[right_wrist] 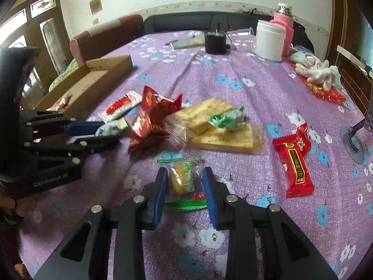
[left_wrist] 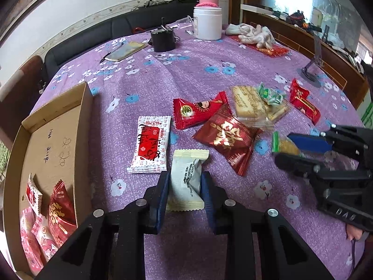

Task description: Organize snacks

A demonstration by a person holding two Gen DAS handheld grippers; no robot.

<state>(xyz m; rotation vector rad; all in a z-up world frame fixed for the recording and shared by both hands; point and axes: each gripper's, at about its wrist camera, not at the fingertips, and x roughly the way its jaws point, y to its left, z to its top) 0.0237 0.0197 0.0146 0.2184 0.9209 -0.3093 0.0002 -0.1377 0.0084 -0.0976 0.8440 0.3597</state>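
- The bench (left_wrist: pixel 198 70) is covered by a purple cloth printed with blue and white flowers; a dark sofa (right_wrist: pixel 186 22) is set behind it.
- A cardboard box (left_wrist: pixel 81 121) is placed at the bench's left edge; its near end is cut off, and red and pink packets (left_wrist: pixel 46 221) are seen inside.
- Loose snacks are scattered mid-bench, among them clear-wrapped biscuits (right_wrist: pixel 209 116).
- A grey-white packet (left_wrist: pixel 185 182) is held between the left gripper (left_wrist: pixel 185 194) jaws.
- A green-edged clear packet (right_wrist: pixel 184 179) lies between the right gripper (right_wrist: pixel 185 190) jaws; contact cannot be told.
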